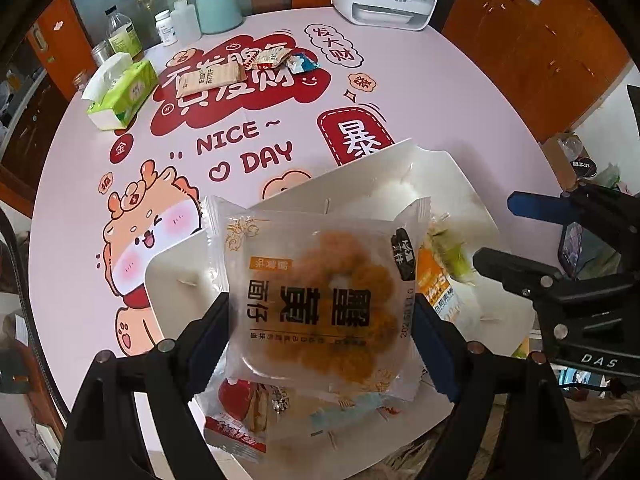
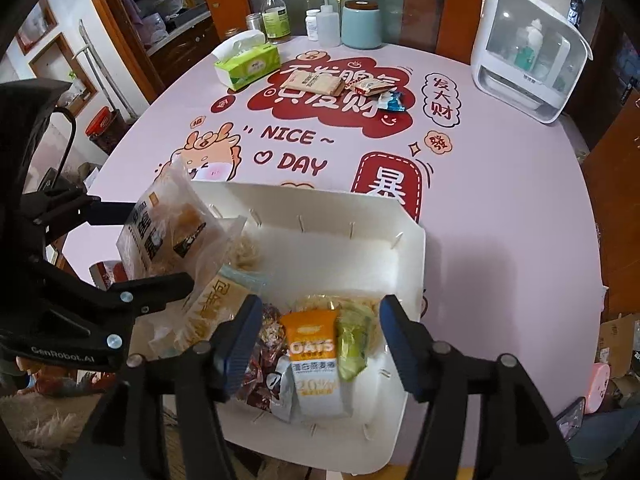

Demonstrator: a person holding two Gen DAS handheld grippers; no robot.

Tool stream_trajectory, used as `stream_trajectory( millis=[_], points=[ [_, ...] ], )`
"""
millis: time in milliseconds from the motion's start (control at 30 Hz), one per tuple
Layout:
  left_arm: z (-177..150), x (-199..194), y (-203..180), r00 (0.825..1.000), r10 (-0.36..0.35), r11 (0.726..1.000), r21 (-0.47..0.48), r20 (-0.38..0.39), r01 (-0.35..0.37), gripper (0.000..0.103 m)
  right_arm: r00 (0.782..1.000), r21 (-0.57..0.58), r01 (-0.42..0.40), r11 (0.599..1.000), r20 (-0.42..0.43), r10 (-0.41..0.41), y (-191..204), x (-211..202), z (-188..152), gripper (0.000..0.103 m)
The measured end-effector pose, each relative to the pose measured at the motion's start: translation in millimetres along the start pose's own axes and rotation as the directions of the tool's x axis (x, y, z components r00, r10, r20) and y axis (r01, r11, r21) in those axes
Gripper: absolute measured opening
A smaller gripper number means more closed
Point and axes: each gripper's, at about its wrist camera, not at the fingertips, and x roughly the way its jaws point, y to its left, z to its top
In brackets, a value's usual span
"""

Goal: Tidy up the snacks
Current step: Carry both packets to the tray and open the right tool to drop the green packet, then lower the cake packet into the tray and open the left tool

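My left gripper (image 1: 320,320) is shut on a clear packet of golden pastry (image 1: 320,300) and holds it above the left end of a white box (image 1: 440,176). The same packet (image 2: 168,228) shows at the left of the right wrist view, with the left gripper (image 2: 160,248) on it. My right gripper (image 2: 316,344) is open and empty over the box's (image 2: 352,216) near end. In the box lie an orange oats packet (image 2: 316,364), a green packet (image 2: 354,340), a red packet (image 2: 260,364) and others. Three snack packets (image 2: 348,86) lie on the far table.
A green tissue box (image 2: 248,60), bottles (image 2: 276,12) and a teal canister (image 2: 362,24) stand at the far edge. A white appliance (image 2: 528,56) stands at the far right. The pink printed tablecloth (image 2: 500,208) covers the round table. The box sits at the table's near edge.
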Motion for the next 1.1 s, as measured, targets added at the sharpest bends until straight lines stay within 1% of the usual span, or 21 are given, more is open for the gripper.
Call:
stream_trajectory(
  millis=[233, 633, 833, 1000, 1033, 1100],
  points=[
    [12.6, -8.1, -1.8, 0.999, 0.034, 0.998, 0.056, 0.019, -0.035, 0.085, 1.000, 0.034, -0.016, 0.999, 0.002, 0.016, -6.9, 6.3, 10.0, 0.061],
    [36.7, -16.5, 6.3, 0.999, 0.014, 0.997, 0.077, 0.046, -0.017, 0.085, 0.999, 0.074, -0.035, 0.997, 0.013, 0.034, -13.6, 9.8, 22.4, 0.061],
    [45.1, -25.0, 14.5, 0.998, -0.004, 0.999, 0.039, 0.057, 0.002, 0.085, 0.998, 0.088, -0.051, 0.995, 0.024, 0.049, -15.8, 4.3, 28.6, 0.061],
    [48.0, -35.6, 21.2, 0.997, -0.011, 1.000, 0.012, 0.078, 0.010, 0.085, 0.998, 0.078, -0.057, 0.995, 0.046, 0.053, -15.0, -6.6, 34.9, 0.061],
    [48.2, -39.0, 23.1, 0.996, -0.011, 1.000, 0.003, 0.086, 0.011, 0.086, 0.997, 0.075, -0.057, 0.996, 0.050, 0.053, -14.7, -9.2, 36.1, 0.061],
    [48.8, -44.4, 26.7, 0.995, -0.009, 1.000, -0.016, 0.099, 0.010, 0.092, 0.997, 0.067, -0.058, 0.996, 0.059, 0.054, -14.6, -14.3, 39.9, 0.061]
  ],
)
